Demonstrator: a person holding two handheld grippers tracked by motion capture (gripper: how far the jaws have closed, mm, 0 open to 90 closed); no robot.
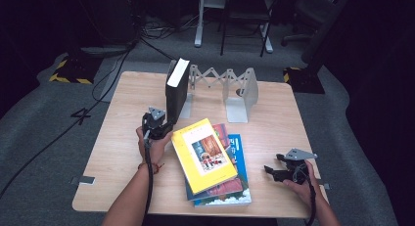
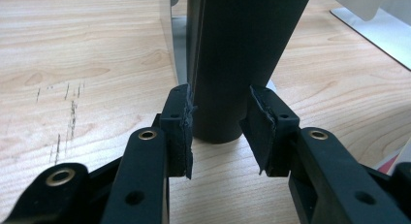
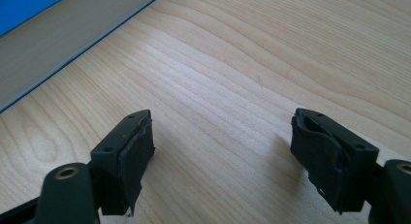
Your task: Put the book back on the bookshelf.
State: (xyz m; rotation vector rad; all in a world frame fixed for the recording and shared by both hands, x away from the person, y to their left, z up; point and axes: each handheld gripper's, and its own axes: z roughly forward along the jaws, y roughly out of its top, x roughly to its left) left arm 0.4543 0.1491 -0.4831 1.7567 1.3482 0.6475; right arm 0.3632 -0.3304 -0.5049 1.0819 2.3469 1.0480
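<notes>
A thick black book [image 1: 177,89] stands on its lower edge at the left end of a metal expanding book rack [image 1: 240,91], tilted a little. My left gripper [image 1: 166,125] reaches it from the near side. In the left gripper view both pads lie against the covers of the black book [image 2: 237,49] near its lower spine, so the left gripper [image 2: 220,115] is shut on it. My right gripper [image 1: 272,163] rests near the table's front right edge. In the right gripper view the right gripper [image 3: 225,132] stands open over bare wood.
A stack of books lies flat in the middle of the wooden table [image 1: 127,138], a yellow book [image 1: 203,155] on top and a blue one [image 1: 240,152] beneath; its blue edge [image 3: 29,6] lies left of my right gripper. The rack's grey base plate [image 2: 378,25] lies right of the black book.
</notes>
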